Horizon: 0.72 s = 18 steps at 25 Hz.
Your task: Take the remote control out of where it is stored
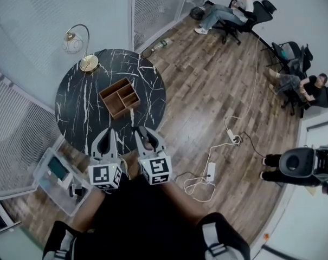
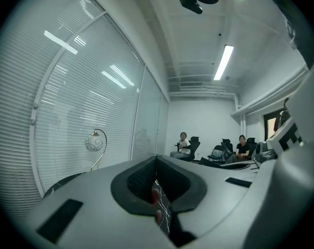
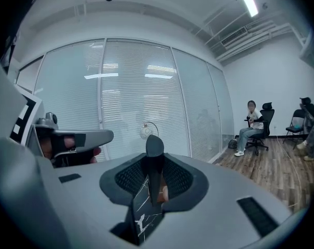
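A wooden compartment box sits in the middle of the round black marble table; its sections look bare. Both grippers hover over the table's near edge. My right gripper is shut on a slim dark remote control, which stands upright and edge-on and sticks out past the jaw tips. My left gripper is beside it on the left, its jaws meeting at the tips with nothing between them. The right gripper view also shows the left gripper with a hand's fingers on it.
A gold arc lamp stands at the table's far left edge. A clear plastic bin is on the floor at the left. A power strip with cables lies at the right. Seated people are far off. Glass walls with blinds close the left side.
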Available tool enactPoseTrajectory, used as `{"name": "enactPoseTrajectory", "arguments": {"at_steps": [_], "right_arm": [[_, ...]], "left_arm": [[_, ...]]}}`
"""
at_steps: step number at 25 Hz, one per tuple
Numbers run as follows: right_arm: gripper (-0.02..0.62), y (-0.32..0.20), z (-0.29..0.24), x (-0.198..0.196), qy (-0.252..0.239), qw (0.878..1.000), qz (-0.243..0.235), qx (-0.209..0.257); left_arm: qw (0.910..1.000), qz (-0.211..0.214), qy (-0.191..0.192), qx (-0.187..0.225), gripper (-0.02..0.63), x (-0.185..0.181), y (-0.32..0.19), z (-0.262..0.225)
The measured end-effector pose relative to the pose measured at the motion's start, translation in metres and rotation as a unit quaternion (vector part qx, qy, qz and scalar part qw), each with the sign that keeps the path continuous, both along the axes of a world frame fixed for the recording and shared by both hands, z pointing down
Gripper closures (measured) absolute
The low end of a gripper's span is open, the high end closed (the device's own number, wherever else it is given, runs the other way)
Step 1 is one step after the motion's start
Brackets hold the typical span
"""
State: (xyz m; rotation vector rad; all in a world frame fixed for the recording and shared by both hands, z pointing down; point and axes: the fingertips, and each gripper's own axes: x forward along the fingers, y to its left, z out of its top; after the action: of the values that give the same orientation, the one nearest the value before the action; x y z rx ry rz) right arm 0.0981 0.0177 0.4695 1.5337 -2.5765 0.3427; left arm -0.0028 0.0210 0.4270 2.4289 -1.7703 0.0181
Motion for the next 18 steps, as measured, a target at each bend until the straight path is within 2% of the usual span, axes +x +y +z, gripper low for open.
{"name": "enactPoseTrajectory", "arguments": {"at_steps": [18], "right_arm": [[0.502, -0.007, 0.011, -0.018, 0.003, 1.000, -0.002, -0.008]], "left_arm": [[0.9999, -0.005, -0.001, -0.011, 0.598, -0.019, -0.004, 0.013]]}}
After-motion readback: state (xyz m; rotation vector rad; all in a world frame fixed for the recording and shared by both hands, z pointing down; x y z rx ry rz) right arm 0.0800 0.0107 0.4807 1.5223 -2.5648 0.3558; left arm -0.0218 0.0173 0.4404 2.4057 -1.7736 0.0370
